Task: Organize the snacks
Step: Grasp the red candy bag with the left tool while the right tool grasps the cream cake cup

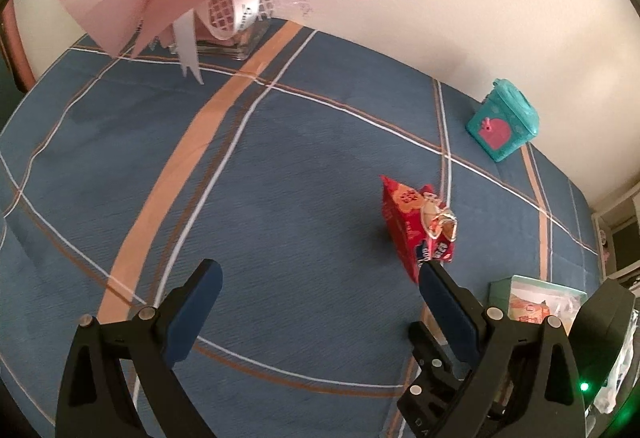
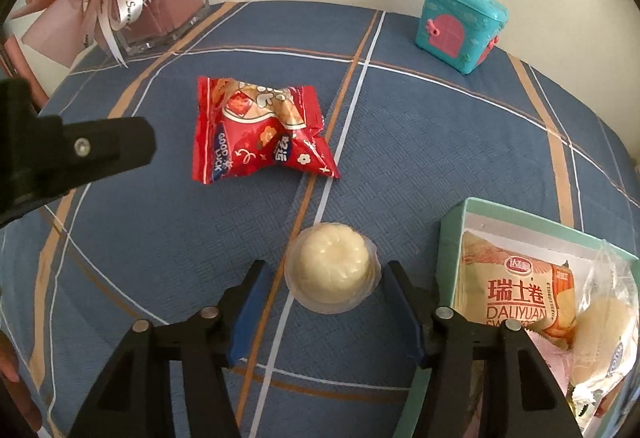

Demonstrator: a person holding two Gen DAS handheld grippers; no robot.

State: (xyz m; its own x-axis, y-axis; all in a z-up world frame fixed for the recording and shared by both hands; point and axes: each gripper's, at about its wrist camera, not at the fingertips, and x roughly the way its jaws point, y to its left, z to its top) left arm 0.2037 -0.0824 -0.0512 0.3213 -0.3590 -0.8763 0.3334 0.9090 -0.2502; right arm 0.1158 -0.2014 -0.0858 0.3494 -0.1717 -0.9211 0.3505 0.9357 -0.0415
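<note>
A cream-coloured pastry in a clear plastic cup (image 2: 332, 270) rests on the blue checked tablecloth (image 2: 420, 142). My right gripper (image 2: 326, 268) straddles it, blue pads on either side with a small gap each way, so it is open. A red snack packet (image 2: 260, 130) lies farther back; in the left wrist view the same red packet (image 1: 416, 222) sits just beyond the right fingertip of my left gripper (image 1: 320, 274), which is wide open and holds nothing. A mint-green box (image 2: 520, 216) at the right holds a Swiss-roll packet (image 2: 516, 294) and a wrapped pastry (image 2: 604, 330).
A teal toy house box (image 2: 460, 26) stands at the back right near the wall. A pink bouquet in a glass vase (image 2: 160, 10) occupies the back left. The left gripper's black body (image 2: 80, 150) juts in from the left. The table edge curves along the right.
</note>
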